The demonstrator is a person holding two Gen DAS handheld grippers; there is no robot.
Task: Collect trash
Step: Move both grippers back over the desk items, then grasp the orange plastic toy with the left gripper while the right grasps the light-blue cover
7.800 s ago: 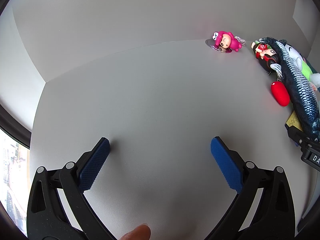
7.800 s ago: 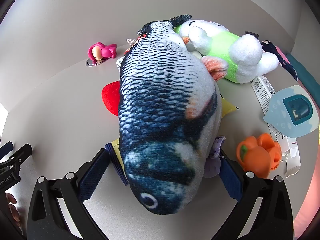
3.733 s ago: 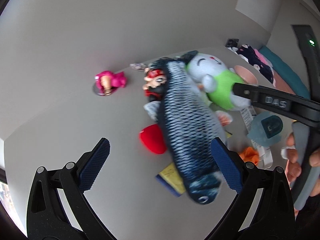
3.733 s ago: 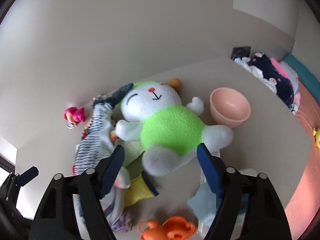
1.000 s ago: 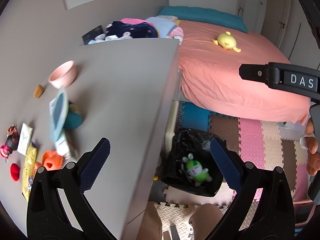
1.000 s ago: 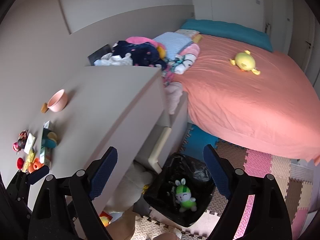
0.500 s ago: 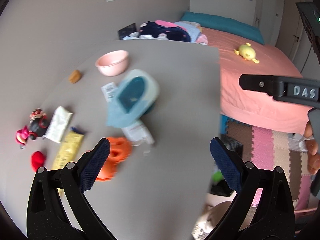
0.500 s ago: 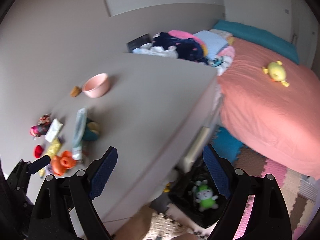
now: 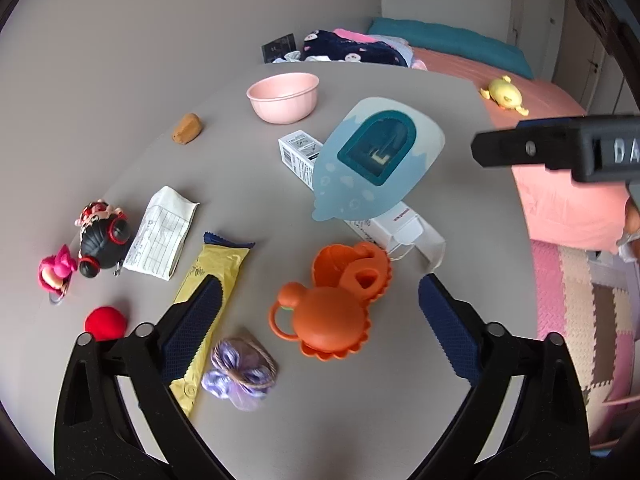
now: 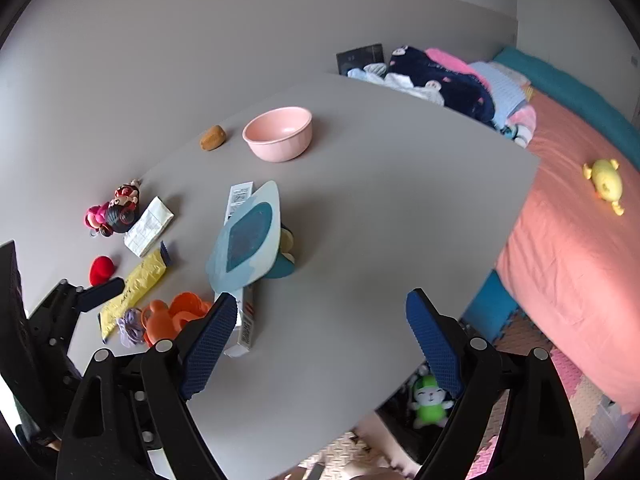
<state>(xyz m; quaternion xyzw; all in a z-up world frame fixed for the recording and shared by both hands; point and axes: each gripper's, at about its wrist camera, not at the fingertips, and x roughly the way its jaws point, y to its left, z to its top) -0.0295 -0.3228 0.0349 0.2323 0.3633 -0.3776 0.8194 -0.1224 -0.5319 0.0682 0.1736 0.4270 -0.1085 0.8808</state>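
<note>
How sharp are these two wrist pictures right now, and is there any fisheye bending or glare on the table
Left wrist view: sharp; the orange toy and yellow wrapper are crisp, with soft shadows and no glare on the table. Right wrist view: also sharp; the fisheye bends the table edge into a curve, and the corners go dark.

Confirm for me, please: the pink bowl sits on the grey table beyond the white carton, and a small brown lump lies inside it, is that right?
Not quite. The pink bowl is empty; the brown lump lies on the table beside it, apart from it. The left wrist view shows this. The rest holds: the bowl sits beyond the white carton.
</note>
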